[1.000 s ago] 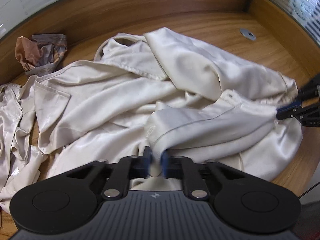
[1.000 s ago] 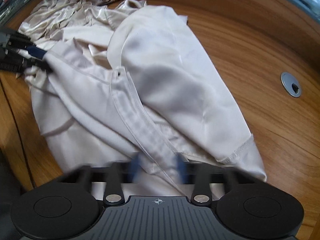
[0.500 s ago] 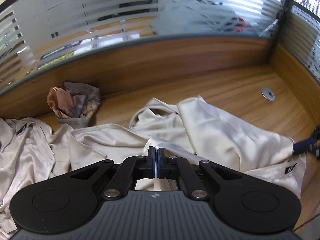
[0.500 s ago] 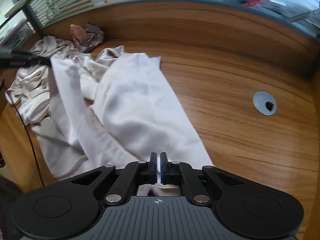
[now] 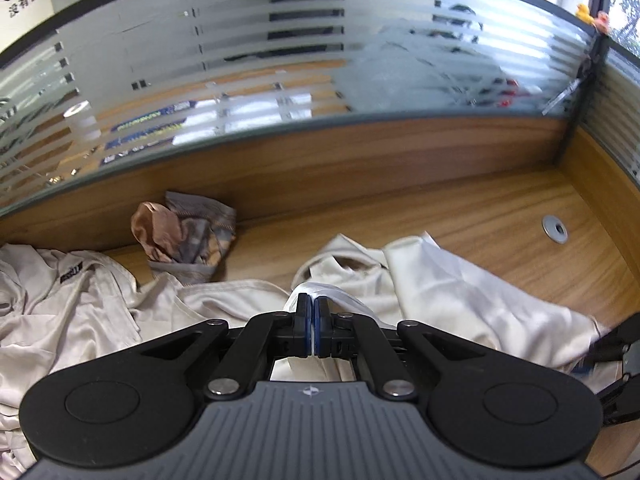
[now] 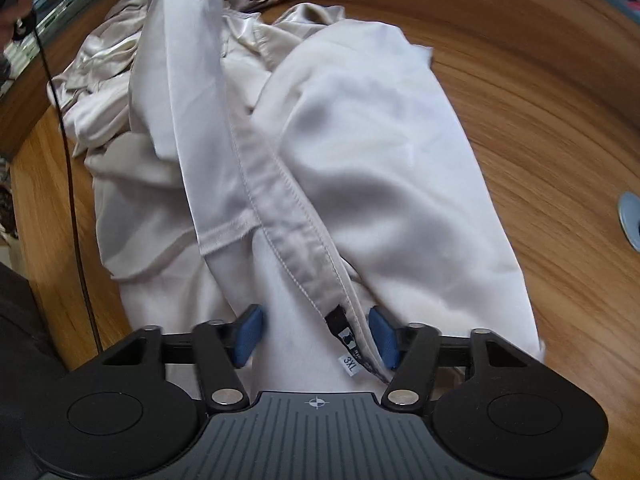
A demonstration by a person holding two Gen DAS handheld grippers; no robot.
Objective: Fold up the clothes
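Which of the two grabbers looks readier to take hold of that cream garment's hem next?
The right gripper: its jaws stand apart with the cream garment's hem and size tag between them, so it only has to close. The left gripper is already pinching a fold.

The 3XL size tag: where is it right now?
In the right wrist view the 3XL size tag sits bottom centre, hanging off the cream garment's stitched hem, between the right claw's blue pads and nearer the right-hand one.
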